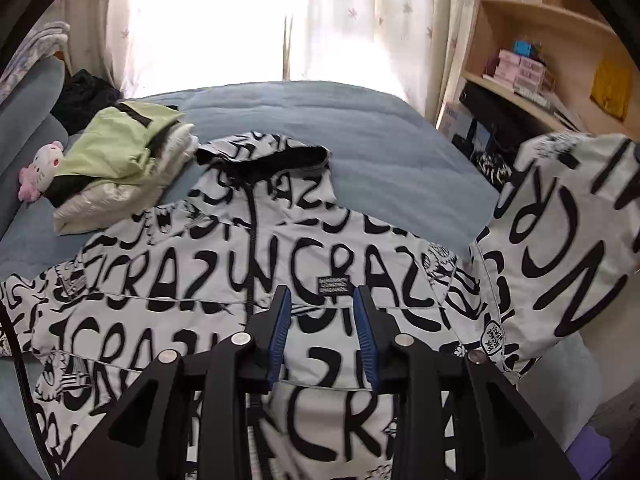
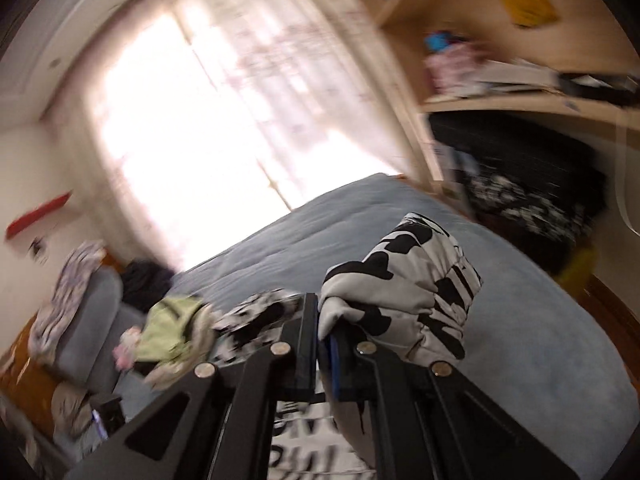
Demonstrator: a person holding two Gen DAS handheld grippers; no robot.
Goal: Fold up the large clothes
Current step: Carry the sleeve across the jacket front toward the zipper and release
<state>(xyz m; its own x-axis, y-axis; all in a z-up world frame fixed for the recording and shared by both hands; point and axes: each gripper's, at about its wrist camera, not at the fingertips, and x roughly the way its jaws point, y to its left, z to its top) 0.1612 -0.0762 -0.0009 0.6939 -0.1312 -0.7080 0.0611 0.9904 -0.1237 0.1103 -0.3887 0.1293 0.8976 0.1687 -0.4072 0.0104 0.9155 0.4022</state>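
So you were mid sleeve-fold. The white zip-up hooded jacket printed with black lettering point(image 1: 256, 280) lay front-up on the blue-grey quilted bed point(image 1: 360, 128), its hood pointing toward the window and its long axis running from you to the curtains. Your right gripper point(image 2: 320, 316) was clamped on the raised sleeve point(image 2: 408, 280). Your left gripper point(image 1: 322, 300) hovered over the chest with its jaws apart, holding nothing. Next, I'd guess, you needed to carry that sleeve across the chest and lay it flat.

White hooded jacket point(image 1: 256, 280) with black lettering, front-up on bed, one sleeve point(image 2: 416, 292) raised.
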